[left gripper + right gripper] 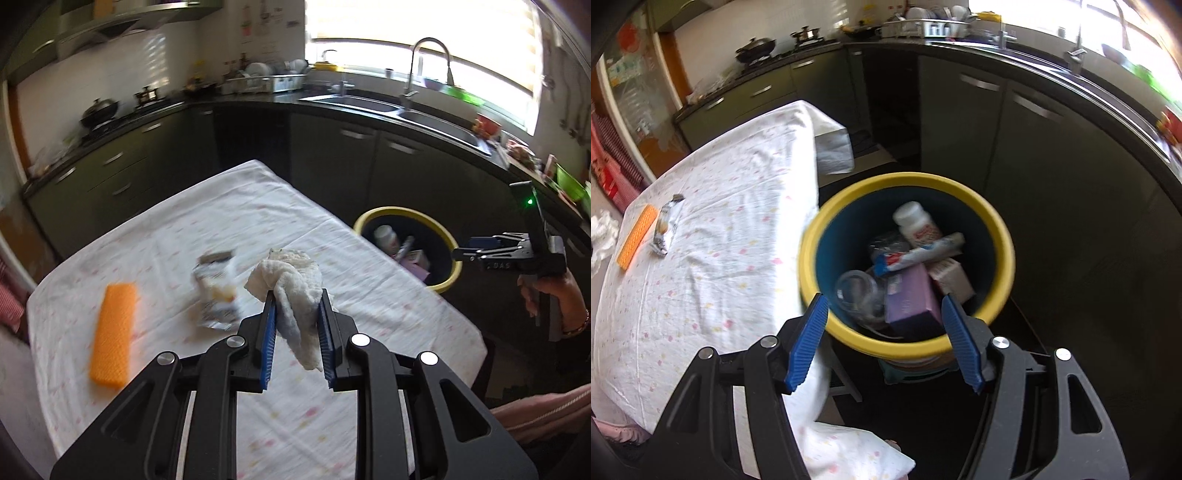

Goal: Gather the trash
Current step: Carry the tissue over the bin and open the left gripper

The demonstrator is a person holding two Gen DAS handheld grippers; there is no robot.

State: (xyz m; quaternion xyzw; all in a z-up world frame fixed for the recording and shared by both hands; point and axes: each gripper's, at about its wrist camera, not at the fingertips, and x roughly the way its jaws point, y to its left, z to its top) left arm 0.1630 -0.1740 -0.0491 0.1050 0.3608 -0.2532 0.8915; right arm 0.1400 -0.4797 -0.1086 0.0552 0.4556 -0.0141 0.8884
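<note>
My left gripper [297,299] is shut on a crumpled white tissue [291,286] and holds it above the table. A silver snack wrapper [218,288] and an orange sponge [112,334] lie on the white tablecloth [184,229]. The yellow-rimmed bin [439,230] stands beside the table's right edge. My right gripper [882,306] is open and empty above the bin [964,190], which holds a white bottle [916,223], a purple box [910,295] and other trash. The right gripper also shows in the left wrist view [461,251].
Dark kitchen cabinets [332,155] and a sink [424,118] run behind the table and bin. A stove with a wok [99,110] stands at the back left. The wrapper [666,225] and sponge [635,234] also show in the right wrist view.
</note>
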